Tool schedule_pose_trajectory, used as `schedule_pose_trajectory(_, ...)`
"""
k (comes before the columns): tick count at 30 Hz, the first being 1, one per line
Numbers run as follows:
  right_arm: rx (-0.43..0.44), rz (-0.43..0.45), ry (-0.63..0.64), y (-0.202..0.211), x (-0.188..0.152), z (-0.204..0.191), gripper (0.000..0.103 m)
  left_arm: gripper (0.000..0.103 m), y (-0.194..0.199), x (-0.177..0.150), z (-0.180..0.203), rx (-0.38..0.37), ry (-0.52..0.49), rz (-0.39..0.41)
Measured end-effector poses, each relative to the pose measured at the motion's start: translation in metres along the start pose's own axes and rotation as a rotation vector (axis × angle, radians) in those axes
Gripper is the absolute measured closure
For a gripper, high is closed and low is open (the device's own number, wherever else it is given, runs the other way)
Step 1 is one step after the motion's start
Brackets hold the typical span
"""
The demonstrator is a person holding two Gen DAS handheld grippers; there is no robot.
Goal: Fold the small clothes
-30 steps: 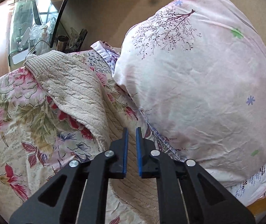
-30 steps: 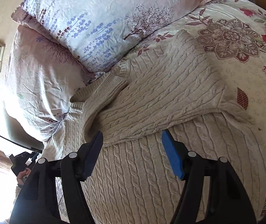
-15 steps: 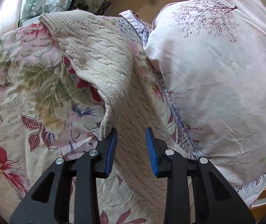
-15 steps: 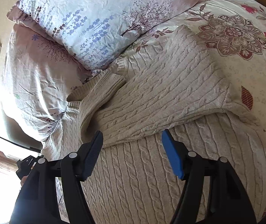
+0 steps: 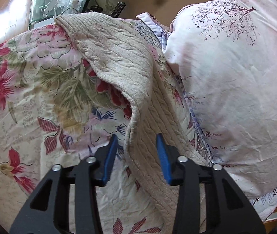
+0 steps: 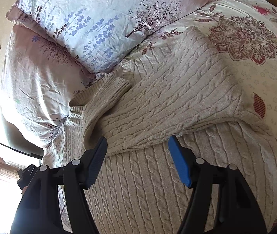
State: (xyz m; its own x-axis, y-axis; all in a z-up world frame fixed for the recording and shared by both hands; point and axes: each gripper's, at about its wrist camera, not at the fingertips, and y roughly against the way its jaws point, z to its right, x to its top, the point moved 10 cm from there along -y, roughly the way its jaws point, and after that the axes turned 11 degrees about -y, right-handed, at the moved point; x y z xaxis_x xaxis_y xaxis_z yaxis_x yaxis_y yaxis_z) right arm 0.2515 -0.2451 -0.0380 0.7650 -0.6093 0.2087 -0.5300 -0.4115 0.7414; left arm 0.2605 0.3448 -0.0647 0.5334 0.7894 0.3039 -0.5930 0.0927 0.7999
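Since 1 second back, left gripper (image 5: 137,156) has dropped closer to the bedspread (image 5: 31,101) and rolled a little; its jaws, then nearly together and clear of cloth, now straddle the sleeve (image 5: 144,136). Right-wrist view matches its earlier frames: no shift.

Task item: cream cable-knit sweater (image 6: 157,185), flat on the floral bedspread, collar end toward the 2 pillows (image 6: 99,19). Right-side sleeve is already folded across the body (image 6: 167,105). The other sleeve lies out over the bedspread on the left side, just beside the pink pillow (image 5: 235,97).

Key relation: in the left wrist view the sleeve's long axis runs from between the blue pads (image 5: 162,156) up and away to the cuff (image 5: 76,21) at upper left. Its lower stretch sits between the 2 pads, with a gap on the left pad's side. Left gripper is the nearer one; it points steeply down at the cloth.

Left jaws: narrow gap, closing at this moment, sleeve between them, pads not yet seen pressing. No grip confirmed.

Right gripper (image 6: 137,161): jaws roughly half spread, nothing between them, hovering over the sweater body near the folded sleeve's lower edge, angled down.

Judgement: next step is likely pinching this sleeve and carrying it across the body. Risk: catching the bedspread with the knit.
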Motion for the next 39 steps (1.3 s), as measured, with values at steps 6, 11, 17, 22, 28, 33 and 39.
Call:
schedule_pose_trajectory(6,0.001,0.004,0.018,0.004,-0.001,-0.001,0.036,0.097,0.008,0.014,0.023,0.013,-0.104,0.092)
schedule_pose_trajectory(11,-0.001,0.020,-0.013,0.011,0.005,0.010,0.036,0.097,0.038,0.004,0.109,0.013,-0.473,0.201)
schedule_pose_trajectory(17,0.010,0.035,-0.020,0.020,0.009,0.012,0.036,0.097,0.061,-0.096,0.242,-0.146,-0.993,0.237)
schedule_pose_trajectory(22,0.024,0.036,-0.040,0.023,0.010,0.015,0.036,0.097,0.039,-0.252,0.281,-0.234,-1.437,0.079)
schedule_pose_trajectory(28,0.163,-0.003,-0.102,0.025,0.024,-0.004,0.036,0.090,-0.001,-0.335,0.242,-0.172,-1.560,-0.069)
schedule_pose_trajectory(33,0.231,-0.134,-0.149,-0.015,0.031,-0.039,0.036,0.051,0.033,-0.319,0.229,-0.234,-1.441,-0.010)
schedule_pose_trajectory(39,0.190,-0.209,-0.231,-0.068,0.038,-0.049,0.046,0.047,0.050,-0.261,0.195,-0.231,-1.138,-0.008)
